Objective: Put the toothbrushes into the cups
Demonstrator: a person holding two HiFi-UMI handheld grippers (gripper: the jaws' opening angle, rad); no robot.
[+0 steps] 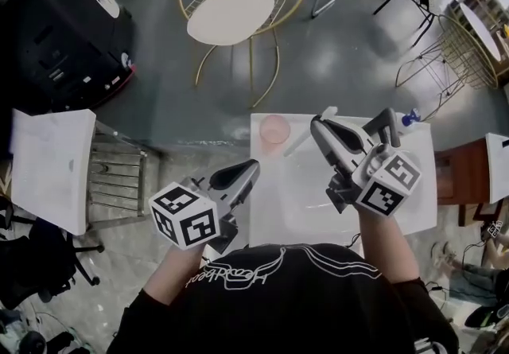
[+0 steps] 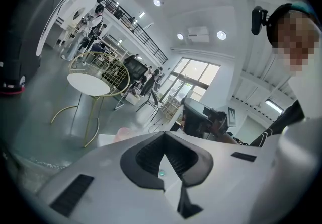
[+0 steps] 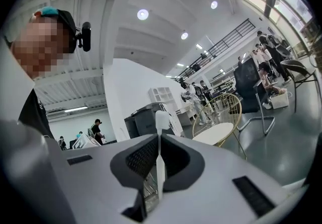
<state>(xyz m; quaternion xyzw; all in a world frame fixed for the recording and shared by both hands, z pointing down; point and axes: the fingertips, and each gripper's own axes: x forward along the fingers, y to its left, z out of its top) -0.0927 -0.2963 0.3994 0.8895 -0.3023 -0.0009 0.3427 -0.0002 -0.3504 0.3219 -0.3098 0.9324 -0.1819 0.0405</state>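
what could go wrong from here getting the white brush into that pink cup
The white toothbrush is pinched only on its thin handle by the right gripper; it might swivel or slip on the way.
The pink cup stands near the table's far edge; a sideways knock from the brush could tip it or push it off.

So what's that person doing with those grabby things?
A person holds a gripper in each hand over a white table. The right gripper is shut on a white toothbrush, near a pink cup. The left gripper is shut and empty. The toothbrush isn't in the cup yet.
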